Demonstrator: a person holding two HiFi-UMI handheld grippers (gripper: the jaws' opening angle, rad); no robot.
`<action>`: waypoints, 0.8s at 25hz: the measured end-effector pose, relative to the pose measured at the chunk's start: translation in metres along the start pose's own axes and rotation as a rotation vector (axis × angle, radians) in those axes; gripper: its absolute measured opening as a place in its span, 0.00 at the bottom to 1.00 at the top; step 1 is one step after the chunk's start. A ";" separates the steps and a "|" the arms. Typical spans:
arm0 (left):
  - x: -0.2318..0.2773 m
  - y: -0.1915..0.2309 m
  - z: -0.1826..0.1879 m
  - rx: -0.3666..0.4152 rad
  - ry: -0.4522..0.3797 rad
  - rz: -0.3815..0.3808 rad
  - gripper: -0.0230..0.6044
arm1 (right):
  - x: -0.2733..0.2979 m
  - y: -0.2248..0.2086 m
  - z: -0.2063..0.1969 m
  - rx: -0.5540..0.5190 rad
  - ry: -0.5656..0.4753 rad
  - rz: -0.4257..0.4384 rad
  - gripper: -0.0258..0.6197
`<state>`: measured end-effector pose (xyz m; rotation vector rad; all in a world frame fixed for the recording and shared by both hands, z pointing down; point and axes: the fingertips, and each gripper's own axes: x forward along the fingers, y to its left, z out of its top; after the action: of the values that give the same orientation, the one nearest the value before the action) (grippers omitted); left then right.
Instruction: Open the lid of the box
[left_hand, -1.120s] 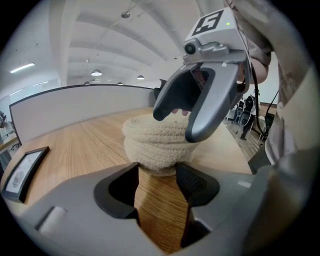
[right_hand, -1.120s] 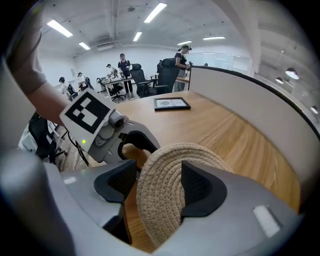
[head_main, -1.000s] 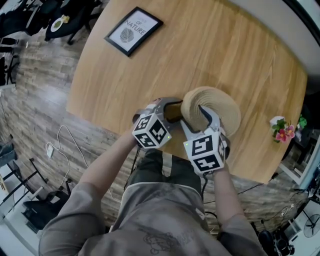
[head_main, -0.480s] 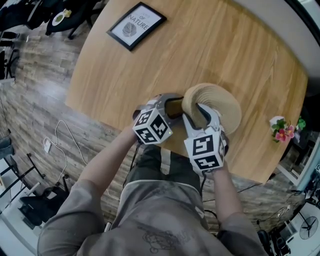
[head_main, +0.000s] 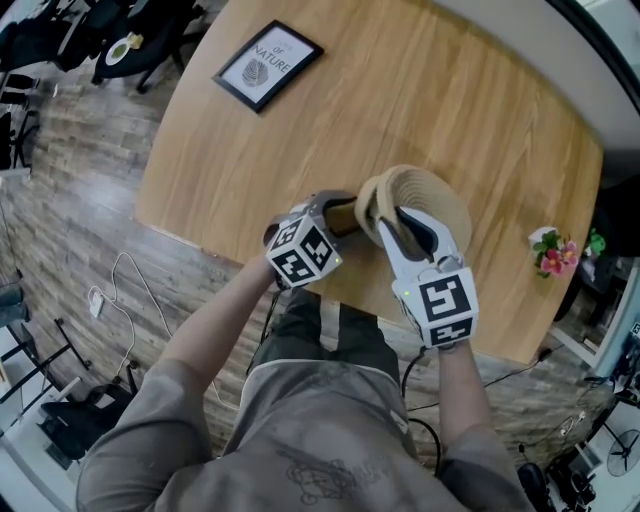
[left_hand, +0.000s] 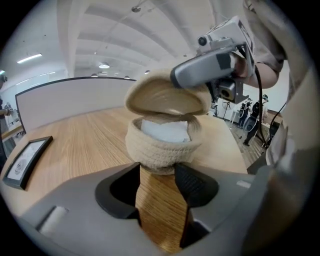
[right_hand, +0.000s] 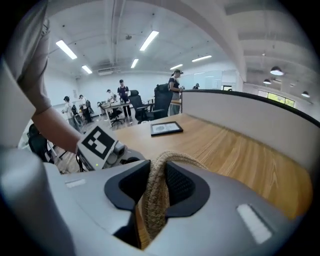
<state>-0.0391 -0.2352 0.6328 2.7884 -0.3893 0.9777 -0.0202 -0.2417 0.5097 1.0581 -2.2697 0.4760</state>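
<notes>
Two grippers are working at the near edge of the pale wooden table (head_main: 400, 80), where a person is standing over a small round box of cream woven rope (left_hand: 162, 147). The right gripper (right_hand: 159, 175) is clamping the rim of the box's flat, coiled-rope lid (head_main: 440, 200). Its jaws have just been closing, and the rope edge is now sitting pinched between both pads. From the left gripper's side, the lid is hanging tilted just above the box with a clear gap beneath it, and something white (left_hand: 165, 131) is showing inside.

The left gripper (left_hand: 157, 172) is resting low on the table with its jaws standing apart. Bare wood is showing between them, and their tips are up against the foot of the box. To me it is bracing the box rather than pinching it.

A black-framed print (head_main: 267, 60) is lying well away at the far side, and a small bunch of pink flowers (head_main: 560, 255) is sitting at the right edge.

I judge the lifting step to be under way, with the lid already parted from the box. The next move is calling for a firm pinch while carrying the lid up and clear. The box needs steadying meanwhile, and the lid then wants a bare patch of table.
</notes>
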 end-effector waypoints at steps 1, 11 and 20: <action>-0.001 0.001 0.001 -0.001 0.004 0.009 0.38 | -0.009 -0.006 0.007 0.023 -0.043 -0.012 0.20; -0.017 0.003 0.007 -0.040 0.009 0.056 0.30 | -0.111 -0.085 0.026 0.374 -0.415 -0.221 0.17; -0.039 0.008 0.027 -0.175 -0.061 0.101 0.30 | -0.161 -0.121 -0.020 0.689 -0.507 -0.339 0.17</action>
<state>-0.0554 -0.2421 0.5880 2.6669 -0.5994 0.8356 0.1645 -0.2143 0.4305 2.0626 -2.3041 0.9677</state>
